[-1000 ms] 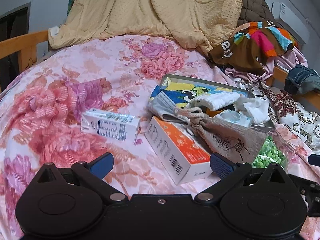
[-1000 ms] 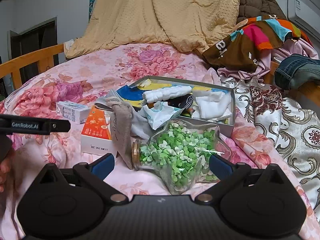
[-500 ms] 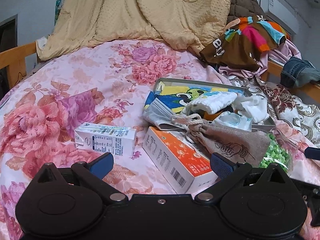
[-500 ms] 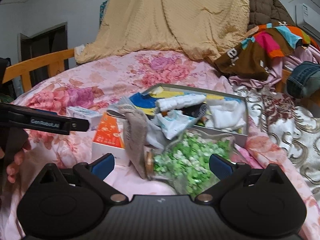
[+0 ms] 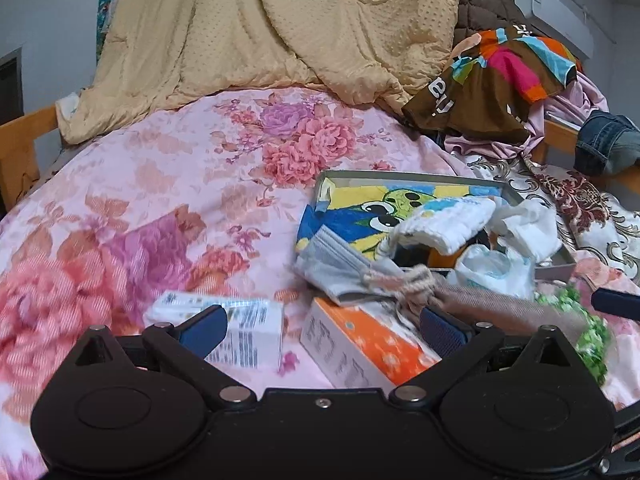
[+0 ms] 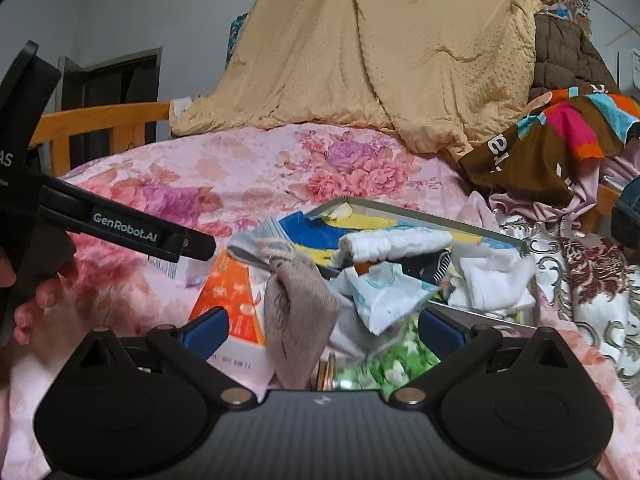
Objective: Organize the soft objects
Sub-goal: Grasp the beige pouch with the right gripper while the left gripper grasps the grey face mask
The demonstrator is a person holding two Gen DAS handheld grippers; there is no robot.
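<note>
A shallow grey box (image 5: 400, 178) (image 6: 416, 216) on the bed holds a cartoon cloth (image 5: 360, 208), a rolled white towel (image 5: 444, 224) (image 6: 396, 242) and other white soft items (image 6: 492, 276). A beige drawstring pouch (image 5: 488, 312) (image 6: 298, 312) lies in front of it, beside a folded grey cloth (image 5: 332, 264). My left gripper (image 5: 322, 328) is open and empty above an orange box (image 5: 372, 344) and a white carton (image 5: 236, 320). My right gripper (image 6: 322, 328) is open and empty, over the pouch and a jar of green bits (image 6: 384, 364).
The bed has a pink floral cover (image 5: 168, 200). A tan quilt (image 5: 280, 32) is heaped at the back. Colourful clothes (image 5: 492, 84) and jeans (image 5: 608, 144) lie at the right. A wooden bed rail (image 6: 100, 120) runs along the left. The left gripper's body (image 6: 120, 228) shows in the right wrist view.
Both grippers have drawn back and lifted, tilting upward. The orange box, pouch and jar now sit lower in both views. Nothing was grasped.
</note>
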